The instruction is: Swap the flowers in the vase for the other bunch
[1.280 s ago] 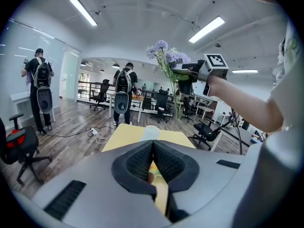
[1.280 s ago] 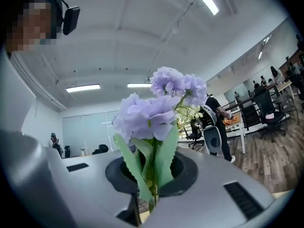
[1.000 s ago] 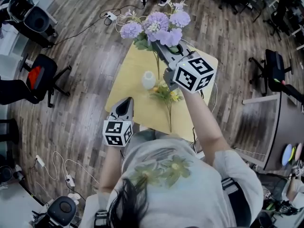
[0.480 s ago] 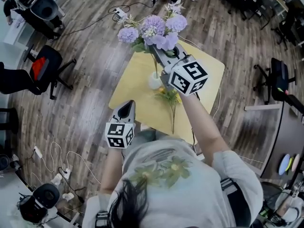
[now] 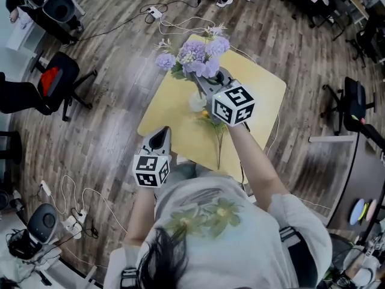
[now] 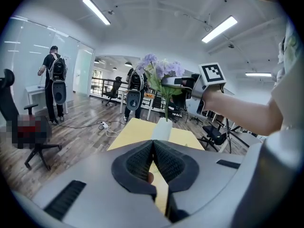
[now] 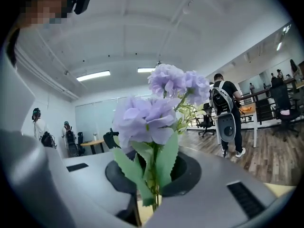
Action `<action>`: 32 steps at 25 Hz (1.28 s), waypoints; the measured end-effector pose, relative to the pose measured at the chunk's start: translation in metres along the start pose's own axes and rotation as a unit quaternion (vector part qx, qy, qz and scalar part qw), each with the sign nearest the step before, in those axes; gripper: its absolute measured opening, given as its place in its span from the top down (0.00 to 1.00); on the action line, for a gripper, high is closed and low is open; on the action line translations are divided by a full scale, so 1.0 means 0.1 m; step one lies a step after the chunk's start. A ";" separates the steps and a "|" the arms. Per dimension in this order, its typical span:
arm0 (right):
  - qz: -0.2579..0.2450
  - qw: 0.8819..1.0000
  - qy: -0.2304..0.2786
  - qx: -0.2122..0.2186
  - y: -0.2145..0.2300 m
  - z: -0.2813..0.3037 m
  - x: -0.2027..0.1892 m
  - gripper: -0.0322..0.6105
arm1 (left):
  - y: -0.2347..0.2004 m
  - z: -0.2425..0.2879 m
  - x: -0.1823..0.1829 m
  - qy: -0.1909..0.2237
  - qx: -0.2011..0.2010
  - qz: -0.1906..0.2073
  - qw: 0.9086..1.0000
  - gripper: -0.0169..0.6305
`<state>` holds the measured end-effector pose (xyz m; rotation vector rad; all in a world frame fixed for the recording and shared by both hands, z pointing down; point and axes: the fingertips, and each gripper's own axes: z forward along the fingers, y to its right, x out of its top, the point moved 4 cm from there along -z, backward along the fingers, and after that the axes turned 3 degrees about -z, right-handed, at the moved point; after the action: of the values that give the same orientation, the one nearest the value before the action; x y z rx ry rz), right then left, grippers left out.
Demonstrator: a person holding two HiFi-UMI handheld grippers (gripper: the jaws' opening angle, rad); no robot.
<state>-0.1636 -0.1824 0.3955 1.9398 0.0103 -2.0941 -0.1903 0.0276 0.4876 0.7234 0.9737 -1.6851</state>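
A bunch of purple flowers point(image 5: 194, 56) is upright over the small white vase point(image 5: 197, 103) on the yellow table point(image 5: 170, 104). My right gripper point(image 5: 204, 82) is shut on its green stems just under the leaves; in the right gripper view the blooms point(image 7: 148, 118) rise straight out of the jaws. In the left gripper view the stems point(image 6: 166, 106) reach down to the vase point(image 6: 161, 130) mouth; how deep they go I cannot tell. A bunch of yellow flowers point(image 5: 213, 123) lies flat on the table beside the vase. My left gripper point(image 5: 160, 136) hovers at the table's near edge, shut and empty point(image 6: 153, 142).
Office chairs point(image 5: 57, 80) stand on the wood floor at the left and another chair point(image 5: 352, 101) at the right. Cables and a power strip point(image 5: 153, 12) lie beyond the table. People with backpacks point(image 6: 56, 84) stand in the distance.
My right gripper has come down with the purple bunch, bringing the stems to the vase. The left gripper has stayed where it was.
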 end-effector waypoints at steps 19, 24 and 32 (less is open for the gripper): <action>0.009 0.999 -0.052 -0.008 -0.11 -0.29 -0.96 0.86 | 0.12 0.05 -0.15 -0.008 -0.012 0.008 1.000 0.95; 0.015 0.998 -0.058 -0.008 -0.10 -0.28 -1.00 0.86 | 0.10 0.09 -0.13 -0.011 -0.014 0.009 1.000 0.95; 0.031 0.996 -0.086 -0.024 -0.07 -0.39 -1.00 0.65 | 0.19 0.14 -0.10 -0.012 -0.020 0.015 1.000 0.95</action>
<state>-0.1212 -0.1481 0.4882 1.7066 -0.0345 -2.1917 -0.1697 0.0168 0.4981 0.6869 0.9727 -1.6405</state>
